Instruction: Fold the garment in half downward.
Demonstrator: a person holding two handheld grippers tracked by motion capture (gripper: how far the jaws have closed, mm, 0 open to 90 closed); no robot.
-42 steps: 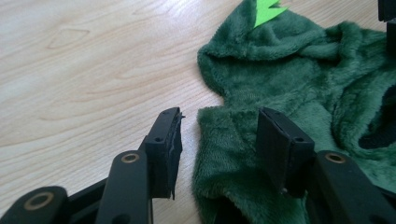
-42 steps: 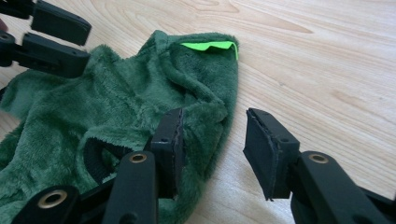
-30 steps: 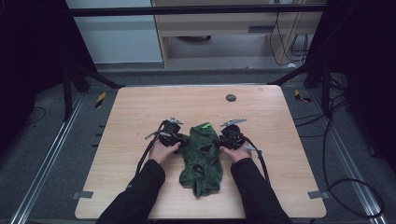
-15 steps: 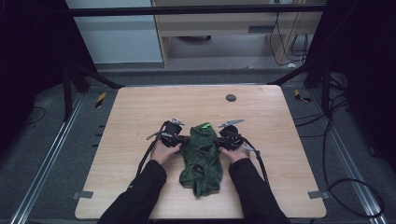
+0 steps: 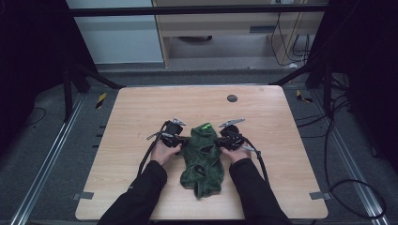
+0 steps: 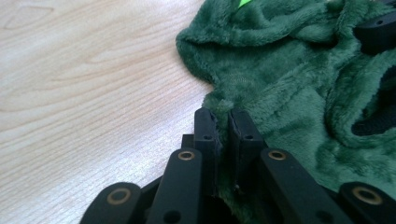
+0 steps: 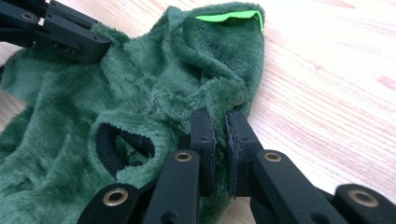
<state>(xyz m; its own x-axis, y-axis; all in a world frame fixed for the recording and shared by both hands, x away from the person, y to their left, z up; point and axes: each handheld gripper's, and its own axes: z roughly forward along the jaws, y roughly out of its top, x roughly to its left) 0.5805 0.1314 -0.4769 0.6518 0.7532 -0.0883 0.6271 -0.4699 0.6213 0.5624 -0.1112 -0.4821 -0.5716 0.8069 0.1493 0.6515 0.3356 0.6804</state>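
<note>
A small dark green fleece garment with a bright green lining at its top lies crumpled at the middle of the wooden table. My left gripper sits at its left edge and my right gripper at its right edge. Both pairs of jaws have just been closing. In the left gripper view the left gripper pinches a fold of the garment, with fleece squeezed between the pads. In the right gripper view the right gripper likewise clamps the garment beside a dark-cuffed opening.
A small dark round disc lies on the far part of the table. Grey tape strips mark the front corners. Cables trail from both grippers toward the person's sleeves. Dark floor and metal rails surround the table.
Both hands stay at the garment's sides. The jaws have drawn in on the fleece edges. The garment lies where it was.
</note>
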